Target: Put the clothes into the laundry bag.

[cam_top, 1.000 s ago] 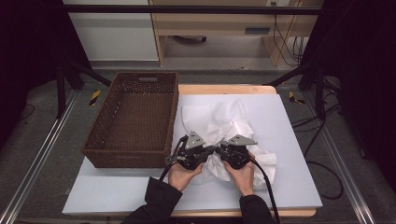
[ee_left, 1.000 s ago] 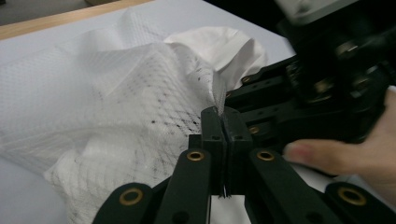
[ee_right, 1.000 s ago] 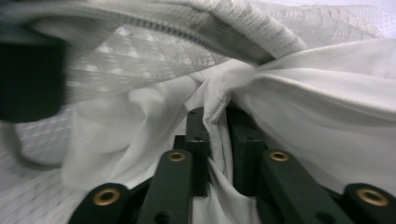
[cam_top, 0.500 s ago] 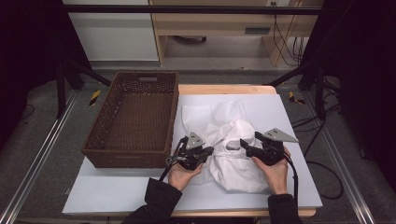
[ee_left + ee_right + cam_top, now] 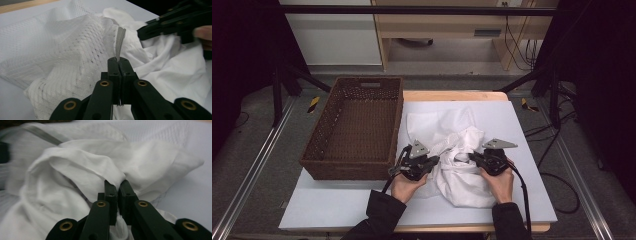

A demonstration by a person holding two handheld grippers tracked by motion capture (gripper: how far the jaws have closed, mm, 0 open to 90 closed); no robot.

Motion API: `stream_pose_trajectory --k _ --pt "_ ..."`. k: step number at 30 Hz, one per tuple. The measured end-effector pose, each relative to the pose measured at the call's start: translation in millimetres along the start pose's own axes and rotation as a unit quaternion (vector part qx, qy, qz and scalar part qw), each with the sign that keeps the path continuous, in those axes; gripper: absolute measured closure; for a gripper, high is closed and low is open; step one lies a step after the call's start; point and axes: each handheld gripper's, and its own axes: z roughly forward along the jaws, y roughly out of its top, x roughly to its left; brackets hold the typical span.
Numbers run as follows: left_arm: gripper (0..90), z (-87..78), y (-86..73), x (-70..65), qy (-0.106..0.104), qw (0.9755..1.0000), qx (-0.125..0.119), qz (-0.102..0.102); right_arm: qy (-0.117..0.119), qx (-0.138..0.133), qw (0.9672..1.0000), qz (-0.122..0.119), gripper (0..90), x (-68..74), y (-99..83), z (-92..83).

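A crumpled white garment (image 5: 462, 175) lies on the pale mat (image 5: 522, 125), part of it open mesh (image 5: 75, 45), part smooth cloth (image 5: 82, 170). My left gripper (image 5: 438, 161) is at its left edge, shut (image 5: 119, 60) on a thin grey strap (image 5: 120, 40) that rises from between the jaws. My right gripper (image 5: 472, 156) faces it from the right. Its jaws have just been closing and now pinch (image 5: 117, 183) a fold of the smooth white cloth. The right gripper's black jaws (image 5: 150, 28) also show in the left gripper view, at the top right.
A dark brown wicker basket (image 5: 357, 167) stands empty on the table's left, its front wall close to my left hand. The mat's bare parts lie right of the garment and along the front edge. Black frame legs and cables sit beyond the table.
My right gripper has moved to the right, away from the left one, and now grips a different fold. The garment between them has been drawn wider. The left hand kept still.
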Motion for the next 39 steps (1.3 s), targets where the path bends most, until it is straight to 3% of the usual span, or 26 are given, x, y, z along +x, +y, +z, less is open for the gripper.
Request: stream_pose_trajectory --k 3,6,10,13,15,18,21,23,27,30,32,34,35,37,39 --pt "89.0 -0.7 2.5 -0.1 0.001 1.0000 -0.002 -0.004 0.028 -0.048 0.9982 -0.023 87.3 12.3 -1.0 -23.1" --pt "89.0 -1.8 6.1 -1.2 0.001 1.0000 -0.005 -0.005 0.073 -0.078 0.9929 -0.052 87.2 35.6 -3.6 -37.4" --pt "89.0 -6.4 14.1 -5.8 -0.001 0.9999 -0.017 -0.001 0.095 -0.057 0.9905 -0.081 86.9 60.3 -7.1 -19.6" --pt "89.0 -10.2 17.1 -8.9 -0.006 0.9997 -0.023 0.004 0.097 -0.043 0.9924 -0.064 86.8 64.7 -4.1 7.4" --pt "89.0 -10.9 16.1 -10.0 -0.008 0.9997 -0.022 0.008 0.089 -0.039 0.9940 -0.051 86.8 64.5 -1.1 21.7" --pt "89.0 -9.2 11.1 -9.0 -0.009 0.9998 -0.018 0.004 0.058 -0.027 0.9974 -0.032 85.8 64.7 1.7 45.1" --pt "89.0 -7.6 5.4 -6.0 -0.009 0.9999 -0.013 0.000 0.052 -0.022 0.9982 -0.021 83.6 64.5 2.2 52.4" --pt "89.0 -7.0 1.5 -3.6 -0.007 0.9999 -0.009 -0.003 0.059 -0.025 0.9976 -0.025 77.4 63.3 2.2 46.6" --pt "89.0 -5.8 -0.8 -2.9 -0.004 1.0000 -0.006 -0.002 0.079 -0.047 0.9951 -0.036 65.9 55.3 0.5 9.6" --pt "89.0 -4.7 -0.9 -3.2 -0.002 1.0000 -0.004 0.000 0.059 -0.066 0.9957 -0.028 55.5 39.4 -1.7 -19.1" --pt "89.0 -2.9 -1.2 -3.1 -0.002 1.0000 -0.002 -0.001 0.027 -0.077 0.9965 -0.021 42.2 26.2 -2.5 -26.7" --pt "88.9 -2.0 -1.5 -3.1 -0.003 1.0000 0.000 0.000 0.013 -0.067 0.9976 -0.006 31.7 15.5 -3.9 -21.5" --pt "88.9 -1.8 -1.7 -2.9 -0.003 1.0000 0.000 0.001 0.009 -0.048 0.9988 0.000 27.6 11.7 -5.5 -12.8" --pt "88.9 -1.9 -1.7 -2.3 -0.004 1.0000 0.000 0.000 0.003 -0.017 0.9998 -0.011 23.9 9.5 -8.9 3.9" --pt "88.9 -2.2 -1.9 -1.9 -0.004 1.0000 0.001 0.000 0.003 0.020 0.9997 -0.016 27.0 10.8 -13.8 23.5"
